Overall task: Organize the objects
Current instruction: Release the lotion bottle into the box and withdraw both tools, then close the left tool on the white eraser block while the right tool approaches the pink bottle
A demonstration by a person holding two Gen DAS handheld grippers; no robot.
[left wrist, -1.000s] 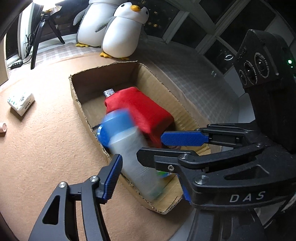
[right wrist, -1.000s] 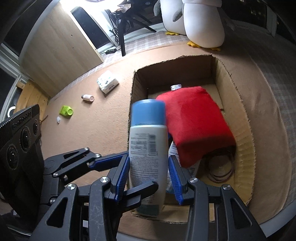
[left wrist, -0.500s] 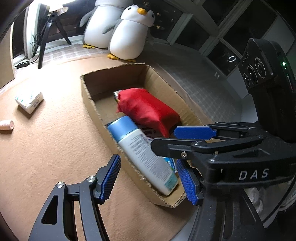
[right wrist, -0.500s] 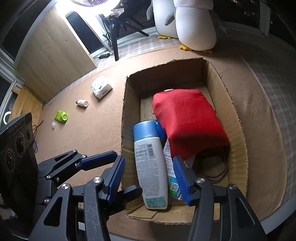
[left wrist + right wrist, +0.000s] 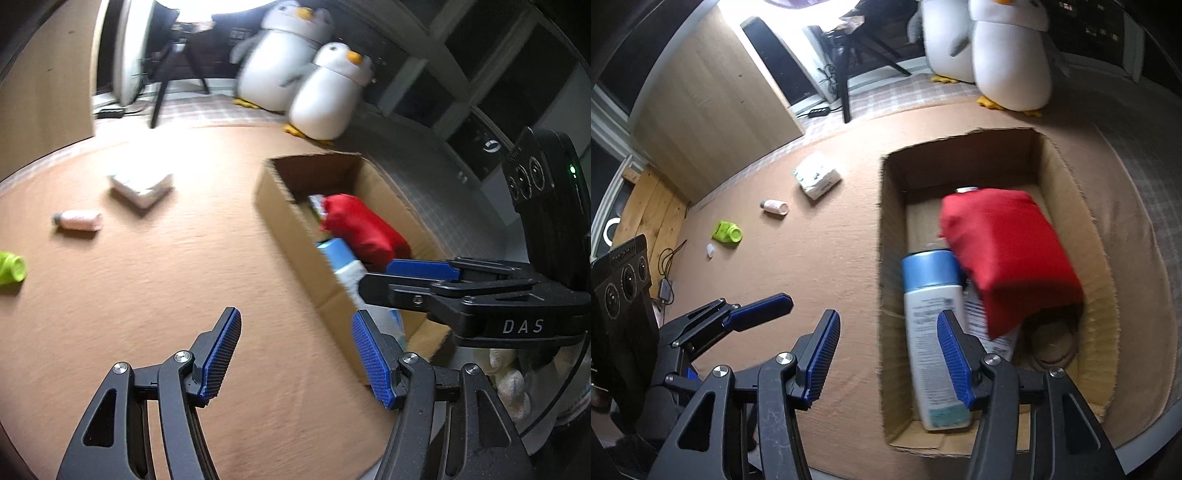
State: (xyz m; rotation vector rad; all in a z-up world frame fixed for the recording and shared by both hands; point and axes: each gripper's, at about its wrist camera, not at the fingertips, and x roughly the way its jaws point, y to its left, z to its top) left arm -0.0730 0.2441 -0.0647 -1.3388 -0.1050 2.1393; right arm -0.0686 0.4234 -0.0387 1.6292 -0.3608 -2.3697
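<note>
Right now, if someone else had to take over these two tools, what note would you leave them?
Left hand-held gripper: open, holding nothing, over the carpet.
Right hand-held gripper: open, holding nothing, at the cardboard box's near left wall.
Done: white bottle with blue cap lies in the box beside the red bundle.
Left on the carpet: white packet, small pink bottle, green toy, tiny white piece. The packet looks like the nearest to the box.
</note>
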